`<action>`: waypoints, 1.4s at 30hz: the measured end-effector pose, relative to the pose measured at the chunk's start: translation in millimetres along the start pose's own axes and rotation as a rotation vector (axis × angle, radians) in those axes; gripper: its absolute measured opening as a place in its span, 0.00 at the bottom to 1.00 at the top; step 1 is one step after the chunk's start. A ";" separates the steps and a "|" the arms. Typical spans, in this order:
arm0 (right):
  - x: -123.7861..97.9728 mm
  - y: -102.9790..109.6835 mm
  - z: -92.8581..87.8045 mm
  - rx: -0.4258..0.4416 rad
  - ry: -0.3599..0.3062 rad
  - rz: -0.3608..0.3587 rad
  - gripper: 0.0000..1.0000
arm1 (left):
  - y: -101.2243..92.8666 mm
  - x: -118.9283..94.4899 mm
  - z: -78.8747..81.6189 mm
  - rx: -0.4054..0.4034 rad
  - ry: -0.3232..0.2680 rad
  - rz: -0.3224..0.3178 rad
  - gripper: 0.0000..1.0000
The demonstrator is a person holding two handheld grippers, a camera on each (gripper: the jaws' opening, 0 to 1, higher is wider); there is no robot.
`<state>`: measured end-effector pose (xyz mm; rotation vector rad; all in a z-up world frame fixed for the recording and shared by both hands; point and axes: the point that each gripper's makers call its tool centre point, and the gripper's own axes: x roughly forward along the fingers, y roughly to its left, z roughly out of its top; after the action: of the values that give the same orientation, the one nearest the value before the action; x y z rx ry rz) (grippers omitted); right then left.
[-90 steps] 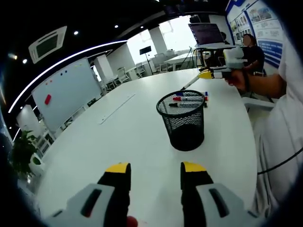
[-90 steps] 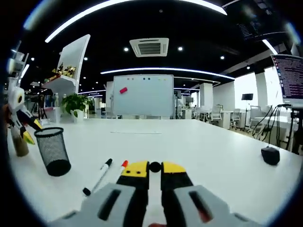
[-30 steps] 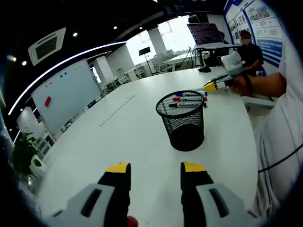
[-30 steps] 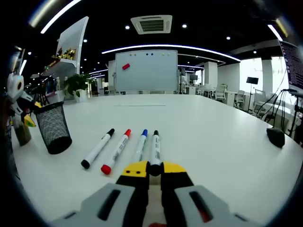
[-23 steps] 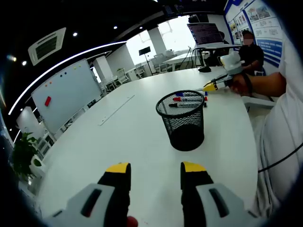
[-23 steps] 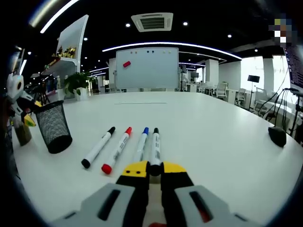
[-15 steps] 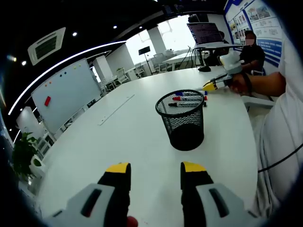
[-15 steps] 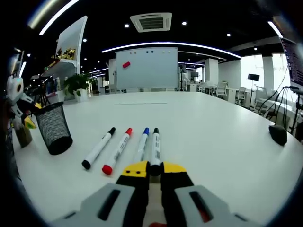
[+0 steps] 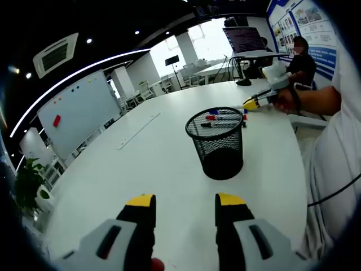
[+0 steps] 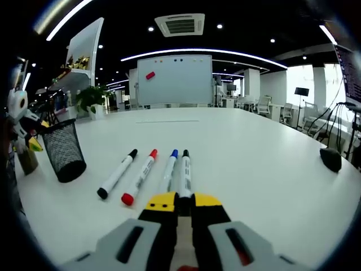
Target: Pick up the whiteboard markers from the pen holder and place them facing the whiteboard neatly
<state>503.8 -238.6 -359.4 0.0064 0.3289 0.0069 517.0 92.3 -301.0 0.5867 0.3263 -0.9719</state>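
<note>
Bench [image 10: 271, 169], white and broad, runs away toward the whiteboard [image 10: 175, 81] at 12 o'clock in the right gripper view; in the left gripper view the whiteboard [image 9: 79, 116] sits at 10 o'clock.

Pen holder [image 9: 216, 142], black mesh, upright on the bench at about 1 o'clock from the left hand-held gripper [image 9: 185, 201], well apart from it. Left jaws parted, nothing between them. In the right gripper view the pen holder [image 10: 63, 149] stands at 9 o'clock, with the left hand-held gripper [image 10: 25, 135] just beyond it.

Right hand-held gripper [image 10: 179, 202]: jaws drawn close on the rear end of the black-capped marker [image 10: 185, 172]. In the left gripper view the right hand-held gripper [image 9: 251, 104] lies at 1 o'clock past the holder, held by a hand [image 9: 285, 99].

Markers lie in a row on the bench, caps toward the whiteboard: black-tipped marker [image 10: 117, 173] nearest the holder, then red marker [image 10: 140, 176], then blue marker [image 10: 169, 169], then the gripped one touching or just beside the blue. Black mouse-like object [image 10: 330, 159] at 3 o'clock.
</note>
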 end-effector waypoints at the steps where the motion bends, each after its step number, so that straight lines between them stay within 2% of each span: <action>1: -0.1 -0.2 -0.2 0.002 0.001 -0.002 0.08 | -0.3 0.0 0.0 0.000 0.000 0.000 0.44; 24: -1.8 -4.4 -2.8 0.017 0.004 -0.027 0.09 | -4.9 -1.9 1.3 -0.001 0.002 0.000 0.44; 42: -2.2 -4.5 -2.8 -0.007 0.004 -0.032 0.09 | 1.2 0.8 -1.1 -0.001 0.001 0.001 0.44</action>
<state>500.8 -243.1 -361.4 -0.0056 0.3326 -0.0233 518.4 92.9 -301.8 0.5867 0.3275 -0.9705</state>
